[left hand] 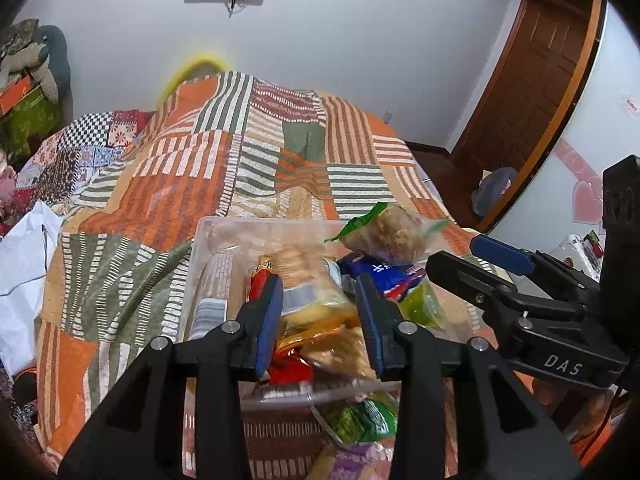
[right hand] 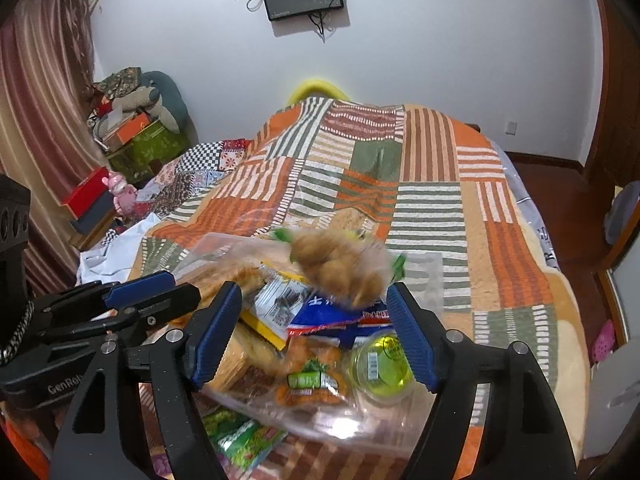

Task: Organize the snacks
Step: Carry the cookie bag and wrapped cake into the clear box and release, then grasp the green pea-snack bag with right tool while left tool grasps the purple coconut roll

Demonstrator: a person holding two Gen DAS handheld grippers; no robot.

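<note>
A clear plastic bin (left hand: 200,240) (right hand: 424,276) sits on the patchwork bed cover, heaped with snack packs. A bag of brown puffs with green ends (left hand: 394,232) (right hand: 340,268) is blurred above the bin's far right side, held by neither gripper. My left gripper (left hand: 318,316) is open just above a clear pack of yellow biscuits (left hand: 308,292). My right gripper (right hand: 316,336) is open wide over a blue pack (right hand: 332,316), a green jelly cup (right hand: 380,364) and a carrot-print pack (right hand: 310,376). The right gripper also shows at the right of the left wrist view (left hand: 476,256).
A green snack pack (left hand: 364,420) (right hand: 240,436) lies on the cover in front of the bin. White cloth (left hand: 20,272) lies at the bed's left edge. Boxes and cushions (right hand: 136,128) stand by the curtain. A wooden door (left hand: 528,92) is at right.
</note>
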